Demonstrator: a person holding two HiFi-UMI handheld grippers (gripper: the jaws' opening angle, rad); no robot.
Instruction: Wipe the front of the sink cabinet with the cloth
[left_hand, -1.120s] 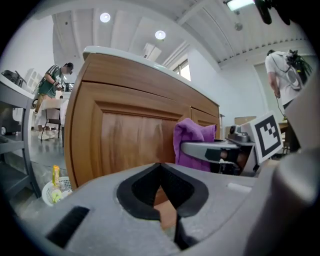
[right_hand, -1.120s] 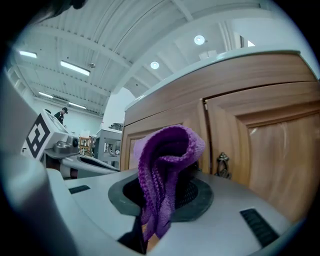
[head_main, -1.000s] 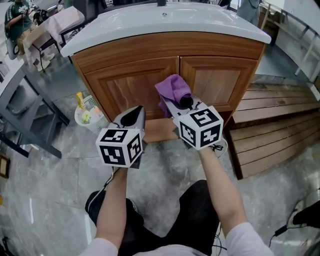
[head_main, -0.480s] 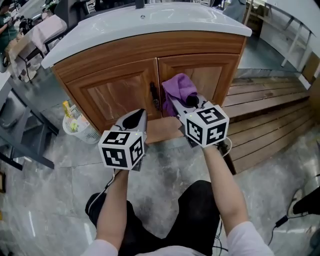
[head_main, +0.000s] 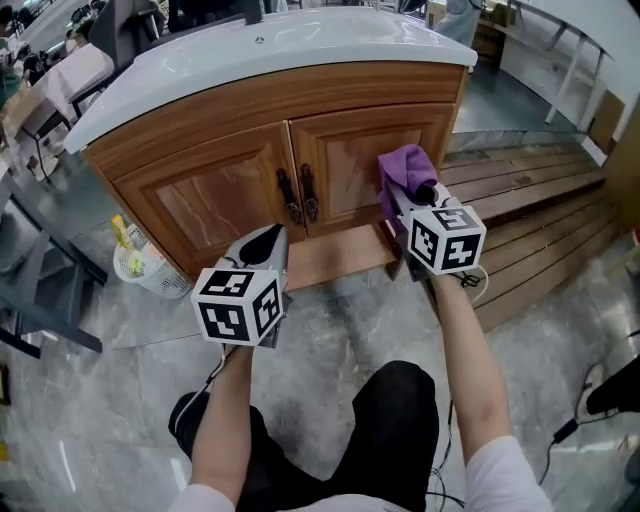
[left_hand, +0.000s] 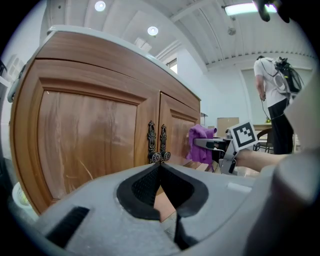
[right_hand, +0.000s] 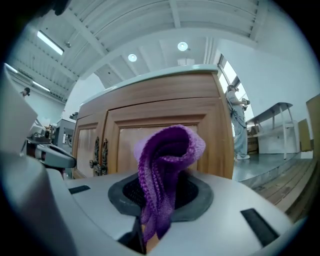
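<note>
One view alone shows left gripper (left_hand: 160, 167) closed.

Purple knitted cloth (head_main: 403, 170), bunched into a loose upright fold, pinched between the right tongs (head_main: 408, 197) with one end hanging down between them. Held at the right door (head_main: 350, 160) of the brown wooden sink cabinet (head_main: 215, 200), near its outer edge; touching or just in front, impossible to tell. Both doors closed, dark ornate handles (head_main: 297, 195) side by side at the centre seam.
</note>
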